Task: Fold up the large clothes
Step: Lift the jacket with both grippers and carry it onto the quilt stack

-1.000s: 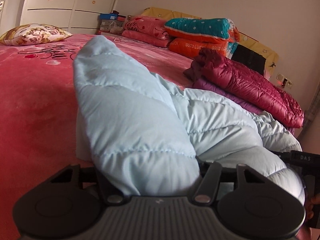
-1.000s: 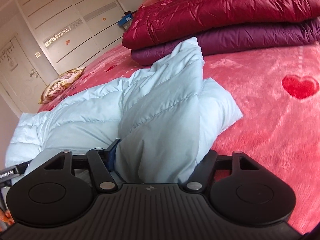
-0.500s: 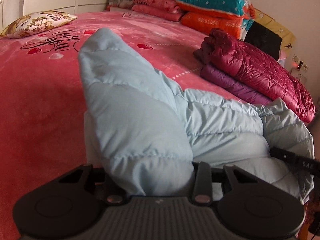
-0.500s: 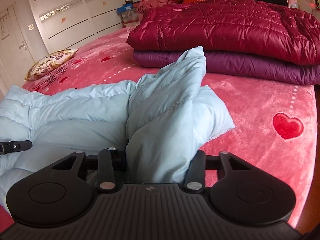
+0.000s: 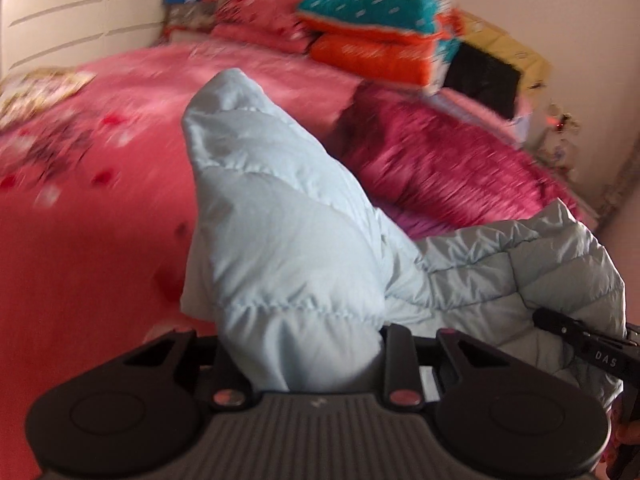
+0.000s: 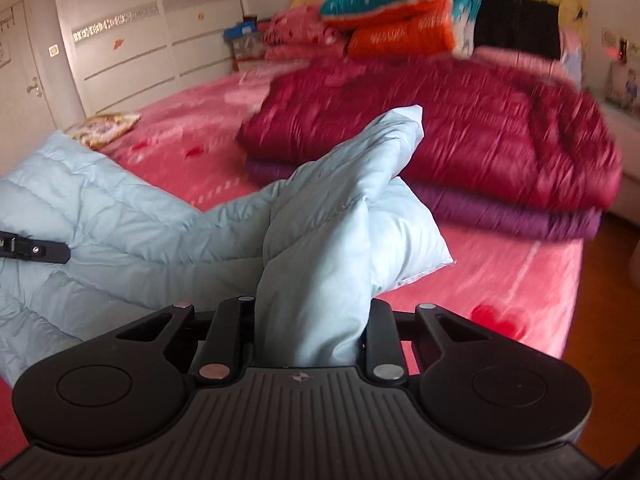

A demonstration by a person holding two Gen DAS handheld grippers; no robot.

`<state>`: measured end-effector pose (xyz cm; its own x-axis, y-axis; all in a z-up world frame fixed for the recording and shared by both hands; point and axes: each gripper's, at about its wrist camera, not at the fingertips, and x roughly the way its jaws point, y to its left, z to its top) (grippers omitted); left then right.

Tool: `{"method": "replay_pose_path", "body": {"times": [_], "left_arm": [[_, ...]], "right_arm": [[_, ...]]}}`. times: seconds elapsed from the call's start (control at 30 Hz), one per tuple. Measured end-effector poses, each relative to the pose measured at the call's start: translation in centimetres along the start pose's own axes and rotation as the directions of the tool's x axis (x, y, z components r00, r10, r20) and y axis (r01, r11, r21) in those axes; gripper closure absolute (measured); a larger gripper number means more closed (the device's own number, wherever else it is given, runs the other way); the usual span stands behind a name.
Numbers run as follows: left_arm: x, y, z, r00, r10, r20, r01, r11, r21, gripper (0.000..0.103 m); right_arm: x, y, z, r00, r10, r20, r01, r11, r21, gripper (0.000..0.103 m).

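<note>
Here the pink plush bedspread [image 6: 500, 256] carries the pale blue quilted down jacket [image 5: 288, 240], bunched at 6 o'clock in both views. Only the right view shows the purple folded coat [image 6: 520, 216] plainly under the crimson puffer coat [image 6: 460, 140]; the left view blurs them. The left gripper [image 5: 298, 354] and right gripper [image 6: 306, 330] each pinch jacket folds; their fingertips are buried.

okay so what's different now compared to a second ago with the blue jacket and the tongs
Both tongs, left and right, have lifted the light blue jacket off the pink bed; it hangs higher now. Both stay clamped on it. The folded red jacket hasn't moved.
</note>
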<state>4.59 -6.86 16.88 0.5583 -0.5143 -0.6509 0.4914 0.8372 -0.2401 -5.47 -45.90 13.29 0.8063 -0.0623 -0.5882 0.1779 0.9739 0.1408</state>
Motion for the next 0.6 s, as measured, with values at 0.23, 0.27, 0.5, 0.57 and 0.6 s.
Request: {"method": "replay_pose_path", "body": {"times": [0.23, 0.27, 0.5, 0.57, 0.6], "left_arm": [[0.3, -5.9, 9.0, 0.972, -0.185, 0.141, 0.172, 0.980, 0.104, 0.075], [0.9, -6.7, 10.5, 0.963, -0.214, 0.162, 0.196, 0.973, 0.121, 0.075], [9.5, -11.6, 19.4, 0.916, -0.321, 0.242, 0.263, 0.934, 0.243, 0.073], [12.6, -12.5, 20.7, 0.914, -0.319, 0.250, 0.257, 0.933, 0.251, 0.073], [14.1, -13.0, 21.2, 0.916, -0.310, 0.256, 0.242, 0.933, 0.265, 0.073]], "right_arm": [[-5.2, -3.9, 6.1, 0.982, -0.107, 0.157, 0.104, 0.994, 0.024, 0.075], [-5.7, -5.0, 7.2, 0.975, -0.128, 0.184, 0.123, 0.992, 0.039, 0.075], [-5.6, -14.4, 15.4, 0.911, -0.192, 0.364, 0.142, 0.977, 0.159, 0.075], [-4.2, -16.6, 17.6, 0.894, -0.208, 0.396, 0.157, 0.975, 0.157, 0.075], [-3.1, -17.6, 18.5, 0.888, -0.218, 0.404, 0.169, 0.974, 0.154, 0.075]]}}
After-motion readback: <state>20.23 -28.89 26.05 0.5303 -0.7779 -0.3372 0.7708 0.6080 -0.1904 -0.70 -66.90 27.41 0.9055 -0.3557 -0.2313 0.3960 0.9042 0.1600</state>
